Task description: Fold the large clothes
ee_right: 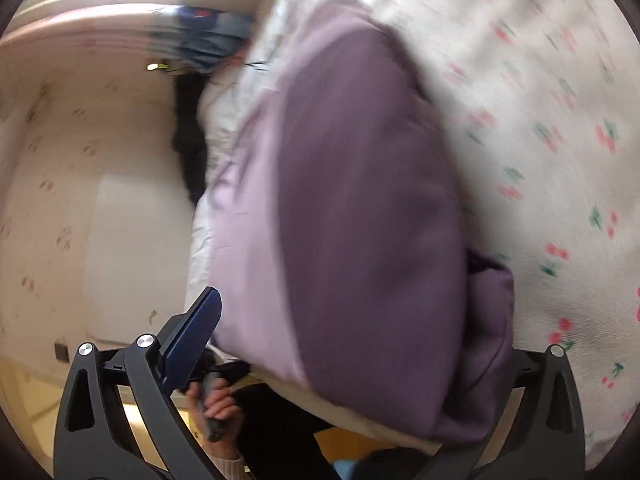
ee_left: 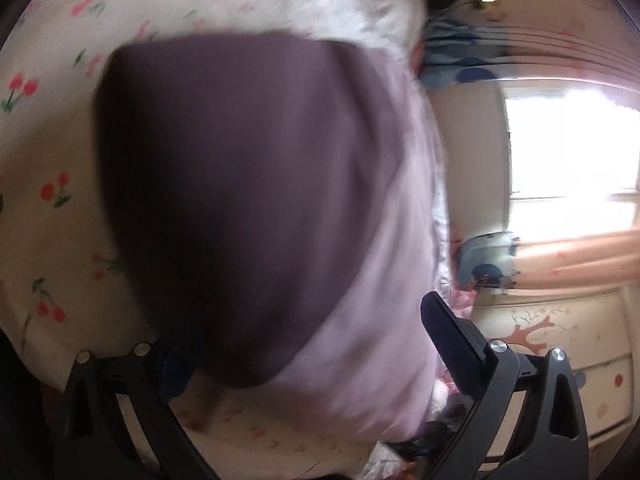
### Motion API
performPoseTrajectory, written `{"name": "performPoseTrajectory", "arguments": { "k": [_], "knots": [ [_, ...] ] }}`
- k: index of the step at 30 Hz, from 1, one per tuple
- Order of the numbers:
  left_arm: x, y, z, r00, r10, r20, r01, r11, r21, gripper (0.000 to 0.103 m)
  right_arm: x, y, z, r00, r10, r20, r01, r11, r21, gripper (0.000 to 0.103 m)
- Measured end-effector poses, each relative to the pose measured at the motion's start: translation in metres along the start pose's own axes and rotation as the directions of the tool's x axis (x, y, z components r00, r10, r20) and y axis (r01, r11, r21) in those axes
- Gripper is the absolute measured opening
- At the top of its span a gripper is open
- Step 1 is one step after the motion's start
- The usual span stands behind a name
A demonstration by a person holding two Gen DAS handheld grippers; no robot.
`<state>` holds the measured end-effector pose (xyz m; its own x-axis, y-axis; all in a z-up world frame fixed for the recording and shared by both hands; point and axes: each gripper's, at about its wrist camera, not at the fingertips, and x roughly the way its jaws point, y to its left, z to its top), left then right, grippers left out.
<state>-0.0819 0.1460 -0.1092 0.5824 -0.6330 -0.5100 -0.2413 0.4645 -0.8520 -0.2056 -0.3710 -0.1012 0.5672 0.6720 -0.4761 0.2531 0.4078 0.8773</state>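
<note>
Black gripper frames fill the near edge of both wrist views, blue-padded fingers ahead of them. Left gripper (ee_left: 308,344): its right finger (ee_left: 448,344) stands clear and apart, its left finger is mostly hidden behind the purple garment (ee_left: 240,200), a bit of blue pad showing at the cloth's near-left edge. Jaws look spread wide with the cloth's near end between them — real grip cannot be told, the frame is motion-blurred.

Right gripper (ee_right: 340,340): the left finger (ee_right: 192,340) is bare, tilted, just beside the garment's pale lilac side; the right finger is covered by a bunched dark purple fold (ee_right: 488,320). Jaws wide, cloth draped across the gap — whether it is pinched cannot be told.

Garment (ee_right: 360,200) is two-tone, dark purple panel beside a lighter lilac one, lying long from near to far over a white bedsheet with red cherry print (ee_left: 44,184). The sheet shows left of the cloth in the left view, right of it in the right view (ee_right: 560,140).

Bright window (ee_left: 572,152) at right in the left view, peach curtain (ee_left: 580,256) below it, cream cabinet with tree decal (ee_left: 540,332) nearer. A person's hand (ee_right: 218,404) grips a dark handle at the near edge of the right view, below the left finger.
</note>
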Motion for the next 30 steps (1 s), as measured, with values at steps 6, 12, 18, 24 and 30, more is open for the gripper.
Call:
{"name": "performPoseTrajectory", "arguments": {
  "k": [6, 12, 18, 24, 30],
  "knots": [
    [0.024, 0.004, 0.009, 0.997, 0.067, -0.029, -0.067, 0.998, -0.005, 0.096, 0.008, -0.019, 0.024, 0.989, 0.138, 0.046, -0.141, 0.987, 0.071, 0.097],
    [0.013, -0.004, 0.002, 0.999, 0.029, 0.025, -0.03, 0.999, 0.044, 0.069, 0.0, 0.007, 0.019, 0.989, 0.122, 0.081, -0.117, 0.991, -0.072, 0.079],
    [-0.012, -0.037, -0.006, 0.997, -0.008, 0.079, -0.008, 0.978, 0.209, 0.046, -0.014, 0.049, 0.009, 0.988, 0.005, 0.153, 0.035, 0.966, -0.257, 0.051],
    [0.011, -0.004, -0.005, 0.999, 0.046, 0.015, -0.048, 0.992, 0.116, 0.072, -0.01, 0.004, 0.003, 0.987, -0.096, 0.129, 0.115, 0.981, -0.155, 0.065],
    [0.013, -0.001, -0.001, 0.999, 0.017, 0.031, -0.02, 0.992, 0.122, 0.087, -0.063, 0.028, 0.009, 0.924, -0.179, 0.337, 0.24, 0.96, -0.147, 0.068]
  ]
}}
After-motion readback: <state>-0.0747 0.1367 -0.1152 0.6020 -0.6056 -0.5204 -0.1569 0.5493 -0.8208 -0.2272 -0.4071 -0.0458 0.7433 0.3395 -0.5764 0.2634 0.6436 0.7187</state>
